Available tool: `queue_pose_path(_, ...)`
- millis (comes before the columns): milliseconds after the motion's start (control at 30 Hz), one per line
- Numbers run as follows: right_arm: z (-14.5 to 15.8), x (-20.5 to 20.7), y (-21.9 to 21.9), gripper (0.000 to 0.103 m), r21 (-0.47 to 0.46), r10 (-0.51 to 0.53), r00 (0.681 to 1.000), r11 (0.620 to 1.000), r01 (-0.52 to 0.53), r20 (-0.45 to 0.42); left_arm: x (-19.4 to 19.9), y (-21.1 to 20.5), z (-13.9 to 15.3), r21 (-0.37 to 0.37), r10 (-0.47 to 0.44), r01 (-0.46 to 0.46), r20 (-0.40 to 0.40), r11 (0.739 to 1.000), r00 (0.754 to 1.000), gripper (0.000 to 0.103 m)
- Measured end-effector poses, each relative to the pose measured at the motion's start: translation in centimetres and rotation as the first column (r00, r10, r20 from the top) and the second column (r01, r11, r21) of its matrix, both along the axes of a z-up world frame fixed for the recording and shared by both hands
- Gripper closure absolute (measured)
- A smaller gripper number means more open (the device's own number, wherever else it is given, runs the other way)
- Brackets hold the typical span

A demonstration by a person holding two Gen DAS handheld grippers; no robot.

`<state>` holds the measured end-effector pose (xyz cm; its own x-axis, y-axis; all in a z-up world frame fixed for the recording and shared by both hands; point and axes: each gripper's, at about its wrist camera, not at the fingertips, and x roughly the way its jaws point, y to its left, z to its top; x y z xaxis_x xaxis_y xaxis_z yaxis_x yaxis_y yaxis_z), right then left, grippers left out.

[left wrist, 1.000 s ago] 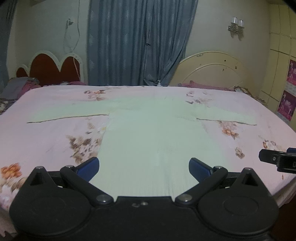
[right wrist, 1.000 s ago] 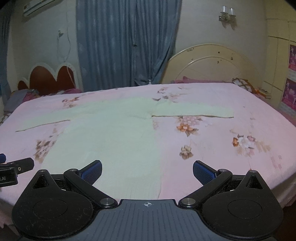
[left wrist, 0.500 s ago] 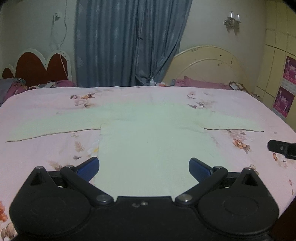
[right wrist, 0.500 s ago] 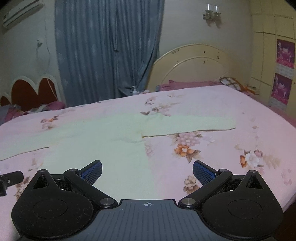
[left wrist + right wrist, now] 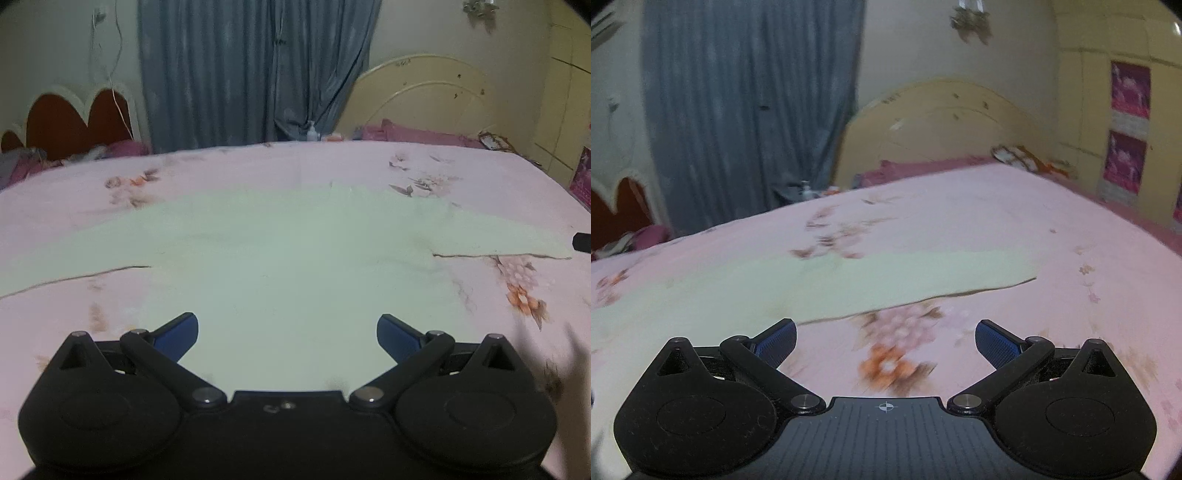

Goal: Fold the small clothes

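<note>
Bedspread [image 5: 480,184], pink with flower prints, fills both views. Pale green top [image 5: 295,258] lies flat on it, spread from nine to three o'clock in the left wrist view, sleeves out to each side. Left gripper [image 5: 287,328] hovers over the top's body, fingers [image 5: 177,332] spread wide and empty. Right gripper [image 5: 885,338] hangs over bare bedspread, fingers [image 5: 997,343] likewise apart, one sleeve [image 5: 923,280] stretching toward two o'clock.

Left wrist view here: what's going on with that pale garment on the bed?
A person holds two grippers over a pale green long-sleeved top spread flat on a pink floral bedsheet. The left gripper is open above the body, the right gripper open near the right sleeve. Neither grips anything; no fold is made yet.
</note>
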<state>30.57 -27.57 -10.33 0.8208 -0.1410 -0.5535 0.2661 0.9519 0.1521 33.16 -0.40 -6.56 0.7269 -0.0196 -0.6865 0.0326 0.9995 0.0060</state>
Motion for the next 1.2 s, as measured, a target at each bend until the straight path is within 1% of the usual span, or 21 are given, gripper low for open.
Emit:
queue_pose_path(67, -0.9, 2.4, -2.9, 0.001, 0.013, -0.030, 1.000, 0.999, 0.030, -0.005, 2.0, -1.3, -0.6, 0.005, 0.006, -0.006, -0.016, 1.000, 1.000, 0.000)
queue_pose_path(100, -1.5, 3.7, -4.6, 0.009, 0.024, -0.045, 0.999, 0.999, 0.045, -0.013, 3.0, -2.1, -0.9, 0.011, 0.009, -0.008, -0.024, 1.000, 1.000, 0.000)
queue_pose_path(133, -2.3, 5.0, -6.3, 0.035, 0.045, -0.066, 0.997, 0.997, 0.067, -0.035, 3.9, -2.9, -1.2, 0.015, 0.009, -0.009, -0.035, 1.000, 0.999, 0.000)
queue_pose_path(167, -2.9, 5.8, -7.6, 0.043, 0.066, -0.084, 0.995, 0.994, 0.087, -0.049, 4.7, -3.7, -1.5, 0.019, 0.007, -0.007, -0.043, 1.000, 0.999, 0.000)
queue_pose_path(233, -4.4, 7.5, -10.9, 0.043, 0.112, -0.127, 0.989, 0.985, 0.134, -0.070, 6.1, -5.3, -1.9, 0.033, 0.001, 0.001, -0.053, 0.999, 0.999, 0.000)
queue_pose_path(367, -7.2, 9.6, -15.7, 0.043, 0.175, -0.182, 0.978, 0.965, 0.198, -0.103, 8.3, -7.9, -2.7, 0.047, -0.012, 0.016, -0.070, 0.999, 0.997, 0.000)
queue_pose_path(400, -7.8, 9.8, -16.7, 0.045, 0.191, -0.194, 0.975, 0.959, 0.212, -0.109, 8.7, -8.4, -2.8, 0.051, -0.014, 0.018, -0.077, 0.999, 0.997, 0.000)
queue_pose_path(433, -8.5, 10.1, -17.7, 0.054, 0.211, -0.209, 0.971, 0.950, 0.230, -0.119, 9.0, -8.8, -3.0, 0.055, -0.015, 0.019, -0.084, 0.998, 0.996, 0.000)
queue_pose_path(467, -9.1, 10.3, -18.3, 0.058, 0.226, -0.221, 0.967, 0.943, 0.245, -0.128, 9.3, -9.2, -3.0, 0.056, -0.016, 0.021, -0.089, 0.998, 0.996, 0.000)
queue_pose_path(533, -10.2, 10.5, -20.0, 0.058, 0.267, -0.243, 0.960, 0.925, 0.272, -0.138, 9.6, -9.8, -3.0, 0.061, -0.020, 0.026, -0.093, 0.998, 0.995, 0.000)
queue_pose_path(633, -10.7, 10.4, -21.6, 0.058, 0.302, -0.259, 0.960, 0.911, 0.279, -0.108, 9.9, -9.9, -3.0, 0.073, -0.021, 0.028, -0.097, 0.997, 0.995, 0.000)
queue_pose_path(700, -10.8, 10.4, -22.0, 0.058, 0.316, -0.261, 0.961, 0.907, 0.278, -0.096, 10.2, -9.7, -3.0, 0.077, -0.011, 0.020, -0.105, 0.997, 0.994, 0.000)
queue_pose_path(733, -10.9, 10.5, -22.2, 0.063, 0.311, -0.267, 0.959, 0.907, 0.283, -0.095, 10.2, -9.3, -3.0, 0.077, -0.005, 0.013, -0.108, 0.997, 0.994, 0.000)
queue_pose_path(767, -11.0, 10.5, -22.3, 0.074, 0.299, -0.274, 0.957, 0.909, 0.291, -0.097, 10.3, -9.0, -2.9, 0.077, 0.002, 0.006, -0.109, 0.997, 0.994, 0.000)
queue_pose_path(833, -11.2, 10.6, -22.5, 0.087, 0.285, -0.283, 0.954, 0.911, 0.298, -0.095, 10.4, -7.9, -2.8, 0.075, 0.018, -0.010, -0.105, 0.997, 0.994, 0.000)
queue_pose_path(933, -10.9, 11.1, -22.0, 0.096, 0.228, -0.267, 0.958, 0.931, 0.285, -0.105, 10.6, -5.6, -2.6, 0.076, 0.043, -0.035, -0.106, 0.996, 0.993, 0.000)
queue_pose_path(967, -10.4, 11.0, -21.4, 0.098, 0.205, -0.254, 0.962, 0.941, 0.270, -0.100, 10.7, -4.6, -2.6, 0.071, 0.048, -0.040, -0.112, 0.997, 0.993, 0.000)
queue_pose_path(1033, -8.8, 11.0, -19.5, 0.098, 0.165, -0.203, 0.977, 0.963, 0.211, -0.061, 10.6, -2.3, -2.6, 0.051, 0.067, -0.061, -0.116, 0.997, 0.991, 0.000)
queue_pose_path(1100, -6.6, 11.1, -16.1, 0.098, 0.110, -0.125, 0.992, 0.986, 0.127, -0.023, 10.3, -0.1, -2.6, 0.025, 0.085, -0.083, -0.111, 0.996, 0.990, 0.000)
queue_pose_path(1133, -5.8, 11.1, -14.7, 0.098, 0.099, -0.093, 0.996, 0.991, 0.093, -0.009, 10.0, 1.2, -2.6, 0.012, 0.093, -0.092, -0.111, 0.996, 0.989, 0.000)
queue_pose_path(1200, -4.0, 11.5, -10.5, 0.098, 0.072, -0.014, 1.000, 0.997, 0.013, 0.016, 9.5, 3.5, -2.6, -0.003, 0.098, -0.099, -0.107, 0.995, 0.989, 0.000)
